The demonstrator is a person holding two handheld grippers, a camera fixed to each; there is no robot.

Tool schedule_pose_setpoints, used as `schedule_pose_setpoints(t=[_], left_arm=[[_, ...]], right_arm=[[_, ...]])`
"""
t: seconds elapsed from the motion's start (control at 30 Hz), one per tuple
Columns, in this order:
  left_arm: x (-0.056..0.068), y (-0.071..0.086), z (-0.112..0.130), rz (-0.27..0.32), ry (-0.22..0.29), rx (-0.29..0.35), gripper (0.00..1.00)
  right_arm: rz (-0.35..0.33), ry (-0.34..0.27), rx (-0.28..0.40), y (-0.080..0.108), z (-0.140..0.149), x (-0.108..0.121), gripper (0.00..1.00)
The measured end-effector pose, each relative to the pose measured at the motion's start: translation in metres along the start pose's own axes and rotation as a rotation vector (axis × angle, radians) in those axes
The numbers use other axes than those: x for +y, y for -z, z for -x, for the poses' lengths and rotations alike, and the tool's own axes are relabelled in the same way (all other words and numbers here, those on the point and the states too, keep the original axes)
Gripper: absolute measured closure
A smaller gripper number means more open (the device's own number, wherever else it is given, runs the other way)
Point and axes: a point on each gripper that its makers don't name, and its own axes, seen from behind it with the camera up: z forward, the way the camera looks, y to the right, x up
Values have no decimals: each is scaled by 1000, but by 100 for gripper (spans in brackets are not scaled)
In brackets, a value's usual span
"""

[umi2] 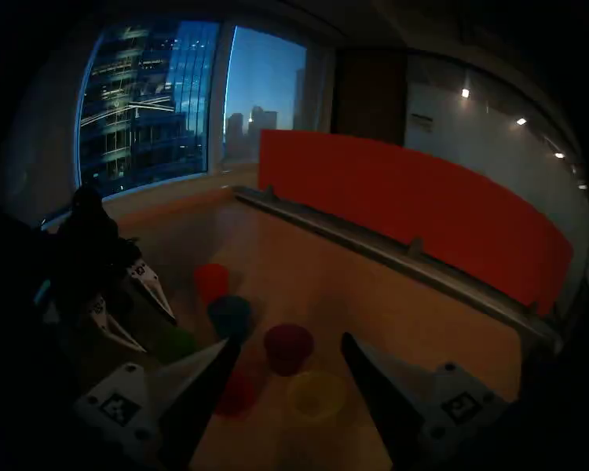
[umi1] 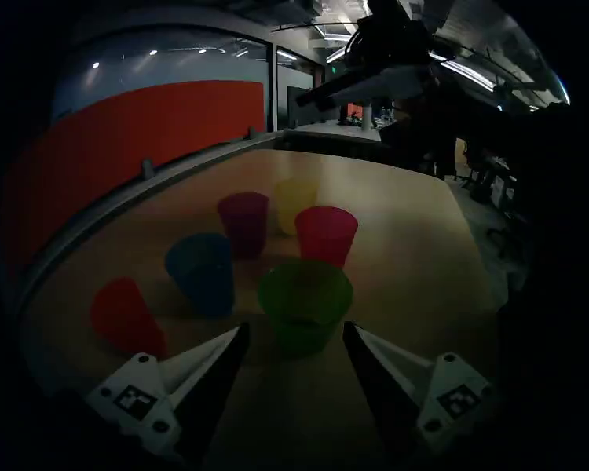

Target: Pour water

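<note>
The green cup (umi1: 304, 306) stands upright on the table (umi1: 420, 235) dead ahead of the left gripper (umi1: 294, 328), just beyond its spread fingertips, so that hand is nearer, while the right gripper (umi2: 288, 341), likewise spread, hangs above the yellow cup (umi2: 314, 396).

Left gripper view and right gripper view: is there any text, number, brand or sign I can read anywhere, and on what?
No text can be read.
The coded markers on the left gripper: black-and-white patterns, no letters.
The matching markers on the right gripper: the same.
The small wall sign: too small and dim to read.
The cups: plain, no print seen.
</note>
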Motion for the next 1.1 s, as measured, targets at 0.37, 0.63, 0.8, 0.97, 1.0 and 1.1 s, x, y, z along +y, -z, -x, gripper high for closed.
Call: schedule_pose_setpoints(t=[0.37,0.63,0.8,0.97,1.0,1.1], left_arm=[[3,-23,-5,20,-2,-9,12],[5,-36,-9,34,-2,-11,12],[6,-43,-13,43,-5,-11,12],[6,-49,-15,48,-13,-10,13],[6,-49,-16,49,-14,-9,13],[7,-51,-17,53,-13,-7,13]], right_arm=[[-7,-1,-7,-6,2,1,2],[-7,-5,-12,-8,4,3,2],[-10,-9,-13,-9,6,3,2],[-9,-12,-17,-10,8,5,2],[-9,-13,-17,-10,8,5,2],[-10,-16,-17,-10,9,6,2]])
